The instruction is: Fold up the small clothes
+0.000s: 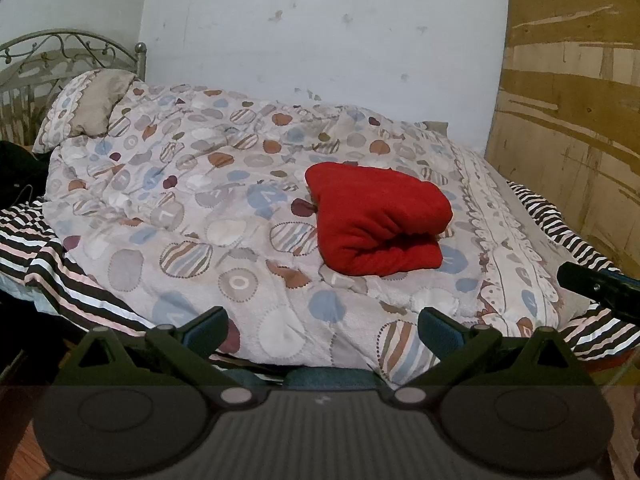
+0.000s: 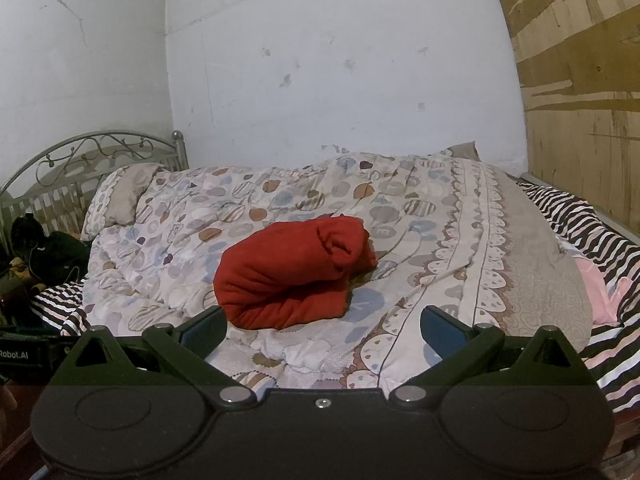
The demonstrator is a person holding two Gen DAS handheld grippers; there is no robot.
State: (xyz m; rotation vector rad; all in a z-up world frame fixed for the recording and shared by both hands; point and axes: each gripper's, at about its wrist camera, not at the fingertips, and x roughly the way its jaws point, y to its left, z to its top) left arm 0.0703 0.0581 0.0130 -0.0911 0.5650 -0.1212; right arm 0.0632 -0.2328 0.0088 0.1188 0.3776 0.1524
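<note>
Right wrist view: thick red fleece garment lies folded on patterned quilt; left gripper and right gripper gape wide, empty. Bulky folds may spring open.

A rumpled quilt printed with dots and striped ovals covers the bed, a pale pillow tucked at its head end. There's the scrolled metal headboard behind. A zebra-striped sheet peeks out along the bed's edges. Plywood panel right, scuffed white wall behind.
</note>
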